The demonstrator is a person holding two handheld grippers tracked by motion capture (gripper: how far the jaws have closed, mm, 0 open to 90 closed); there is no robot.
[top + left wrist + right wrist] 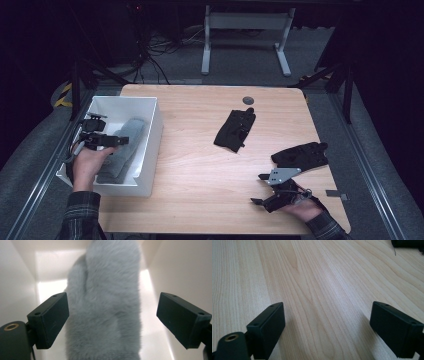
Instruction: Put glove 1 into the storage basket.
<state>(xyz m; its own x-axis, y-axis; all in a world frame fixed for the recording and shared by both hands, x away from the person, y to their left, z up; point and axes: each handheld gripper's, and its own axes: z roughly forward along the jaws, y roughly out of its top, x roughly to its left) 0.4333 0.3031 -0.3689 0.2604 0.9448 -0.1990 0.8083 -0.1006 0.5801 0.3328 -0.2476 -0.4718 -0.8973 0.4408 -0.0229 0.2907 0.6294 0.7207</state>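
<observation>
The left claw (112, 320) is spread apart over the grey mitten (105, 302), nothing clamped. The fur can be snagged on lifting — the mitten dragged from the white box (150, 145). The right claw (334, 330) is held apart above the table (312, 277).

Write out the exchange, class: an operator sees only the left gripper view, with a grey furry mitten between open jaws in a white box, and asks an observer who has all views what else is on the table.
Observer: Two black gloves, a far glove and a near glove, lie on the wooden table, outside the box.
Operator: Where is the right gripper?
Observer: The right gripper is near the table's front right corner, jaws open over bare wood, close to the near glove.
Operator: Where does the box stand?
Observer: At the table's left edge, with the mitten lying lengthwise inside.
</observation>
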